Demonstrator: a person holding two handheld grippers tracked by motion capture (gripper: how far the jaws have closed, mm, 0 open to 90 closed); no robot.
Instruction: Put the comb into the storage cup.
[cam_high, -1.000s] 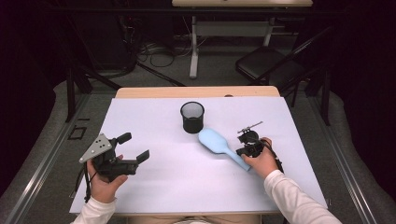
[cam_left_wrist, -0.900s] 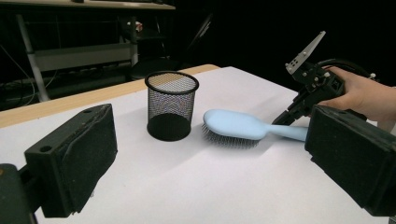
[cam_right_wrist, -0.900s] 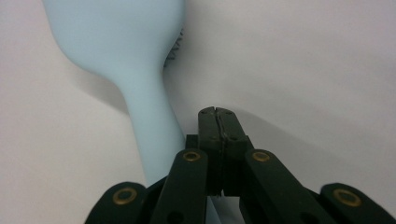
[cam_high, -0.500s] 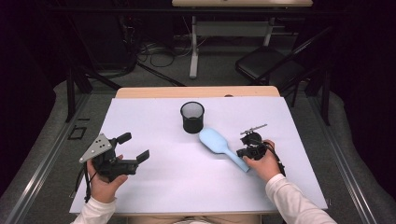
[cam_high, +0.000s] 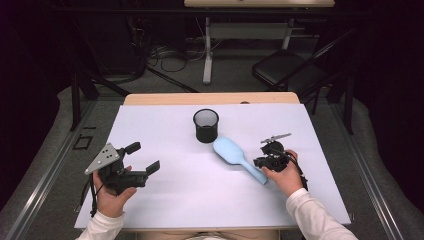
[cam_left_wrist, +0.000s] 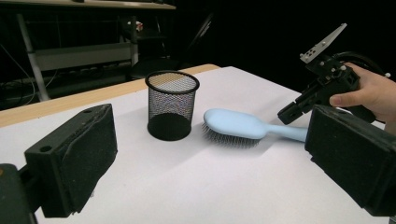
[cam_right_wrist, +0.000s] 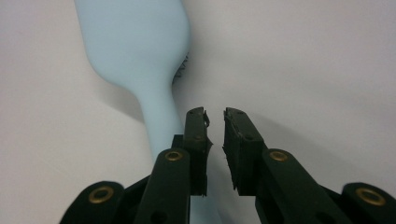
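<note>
Because the right gripper (cam_right_wrist: 215, 119) hovers over the handle of the blue hairbrush (cam_high: 235, 156) with its jaws nearly together and only a narrow slit between them, a descent now could land a jaw on top of the handle and push the brush aside rather than straddle it. The brush lies bristles-down on the white worktop (cam_high: 175, 200), just beside the black mesh cup (cam_high: 206, 125); a nudge might knock it against the cup. Whether a jaw already touches the handle is hard to tell. The left gripper (cam_high: 141, 159) waits well apart, jaws wide.
</note>
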